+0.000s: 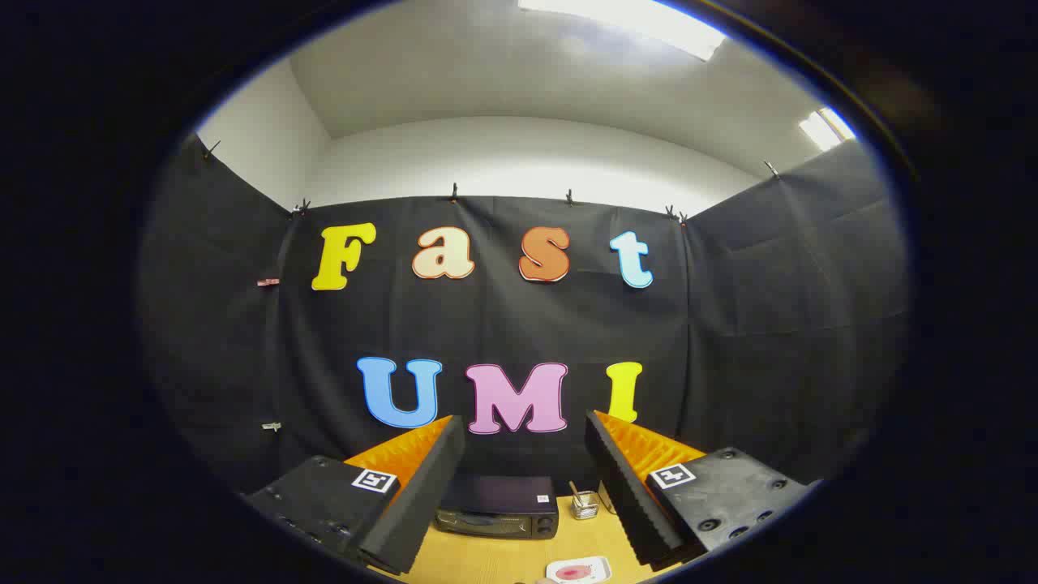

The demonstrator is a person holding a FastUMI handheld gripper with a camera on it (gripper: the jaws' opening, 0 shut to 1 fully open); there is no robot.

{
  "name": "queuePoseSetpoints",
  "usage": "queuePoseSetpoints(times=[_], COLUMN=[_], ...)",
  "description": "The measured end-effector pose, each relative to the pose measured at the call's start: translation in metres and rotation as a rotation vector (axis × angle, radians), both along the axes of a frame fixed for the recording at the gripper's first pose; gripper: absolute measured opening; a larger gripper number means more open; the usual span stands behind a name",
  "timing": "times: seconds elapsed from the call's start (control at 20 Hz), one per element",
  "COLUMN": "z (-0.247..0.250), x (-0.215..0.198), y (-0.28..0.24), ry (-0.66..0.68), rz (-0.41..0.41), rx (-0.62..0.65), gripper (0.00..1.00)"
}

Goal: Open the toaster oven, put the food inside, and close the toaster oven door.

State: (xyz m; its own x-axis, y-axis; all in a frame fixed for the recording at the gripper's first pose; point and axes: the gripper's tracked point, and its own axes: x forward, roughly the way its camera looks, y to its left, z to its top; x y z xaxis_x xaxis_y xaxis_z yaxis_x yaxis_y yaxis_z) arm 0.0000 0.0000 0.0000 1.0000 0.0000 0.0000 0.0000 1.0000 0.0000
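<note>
A white ceiling (519,73) with two lit panels (624,20) spans the booth, curving down to white upper walls above a black cloth backdrop (770,324) pinned along its top edge with small clips. Below the cloth, a pale wooden tabletop (503,556) carries the few objects in play. The gripper (525,434) hangs raised above the table, its two fingers (422,487) standing wide apart with nothing between them, each arm bearing a small square black-and-white marker (375,480). Seen through the gap between the fingers, the dark toaster oven (496,509) sits at the back of the table against the cloth, its door closed. Just beside the oven, toward the right finger, stands a small shiny metal holder (584,504). Nearer than the oven, at the table's front edge, lies a small white plate (577,570) with a red piece of food (569,573) on it, well apart from the oven.
</note>
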Motion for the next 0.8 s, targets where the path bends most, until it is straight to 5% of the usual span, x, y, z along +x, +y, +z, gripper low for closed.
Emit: queuePoseSetpoints(times=[0.8], z=[-0.008], x=[0.002], y=[-0.005], ry=[0.022], rz=[-0.049], rx=[-0.052], gripper=[0.97])
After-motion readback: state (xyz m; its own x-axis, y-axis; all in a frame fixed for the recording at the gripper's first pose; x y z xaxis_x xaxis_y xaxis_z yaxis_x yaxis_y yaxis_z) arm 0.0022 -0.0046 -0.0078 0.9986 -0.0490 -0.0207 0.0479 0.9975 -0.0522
